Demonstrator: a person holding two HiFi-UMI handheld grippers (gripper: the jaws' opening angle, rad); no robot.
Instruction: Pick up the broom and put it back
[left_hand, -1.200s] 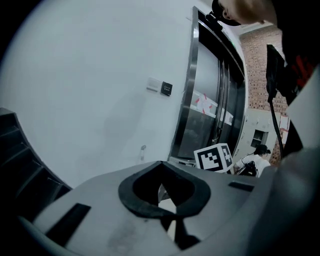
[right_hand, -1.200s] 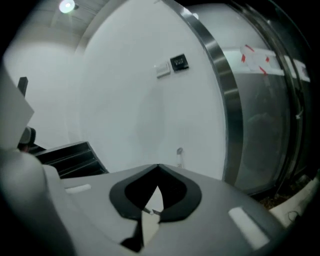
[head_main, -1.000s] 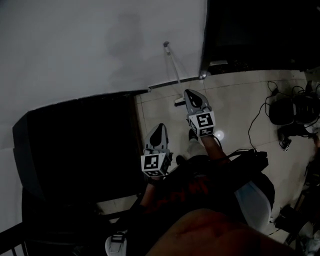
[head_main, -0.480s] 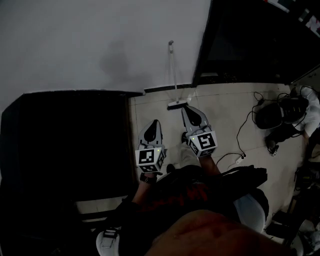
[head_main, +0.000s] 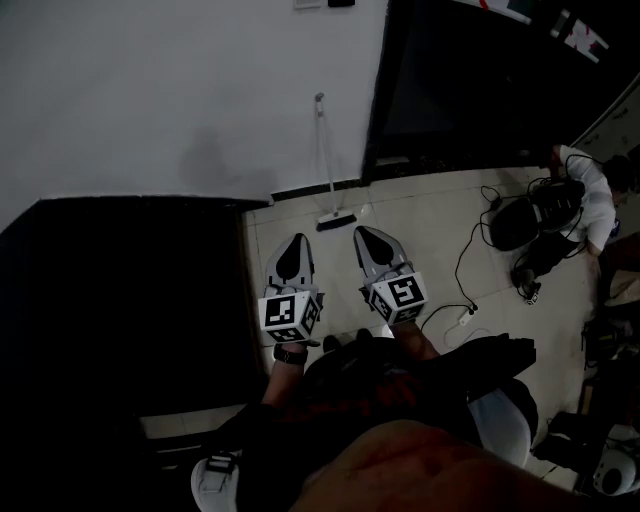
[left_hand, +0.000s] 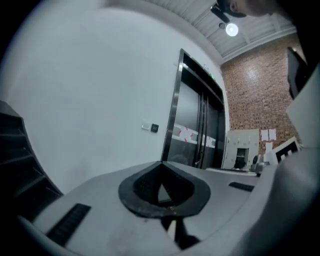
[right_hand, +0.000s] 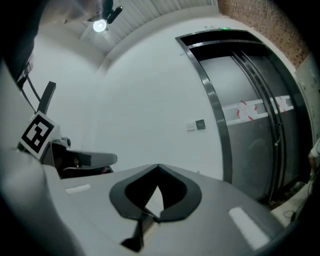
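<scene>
The broom (head_main: 324, 160) leans upright against the white wall, its brush head (head_main: 336, 220) on the tiled floor by the skirting. My left gripper (head_main: 296, 240) and right gripper (head_main: 362, 232) are side by side in front of me, short of the brush head and not touching it. Both point level at the wall. In the left gripper view the left gripper (left_hand: 161, 164) has its jaws closed together with nothing between them. The right gripper (right_hand: 158, 166) in its own view is likewise shut and empty. The broom shows in neither gripper view.
A dark lift door (head_main: 470, 90) with a metal frame stands right of the broom. A large black block (head_main: 120, 300) fills the left. On the floor at right are a white power strip (head_main: 455, 320) with cables, a black bag (head_main: 525, 222) and a crouching person (head_main: 590, 185).
Both grippers have drawn back from the broom. The right one was beside the brush head and now stands clear of it. The broom stays leaning on the wall.
</scene>
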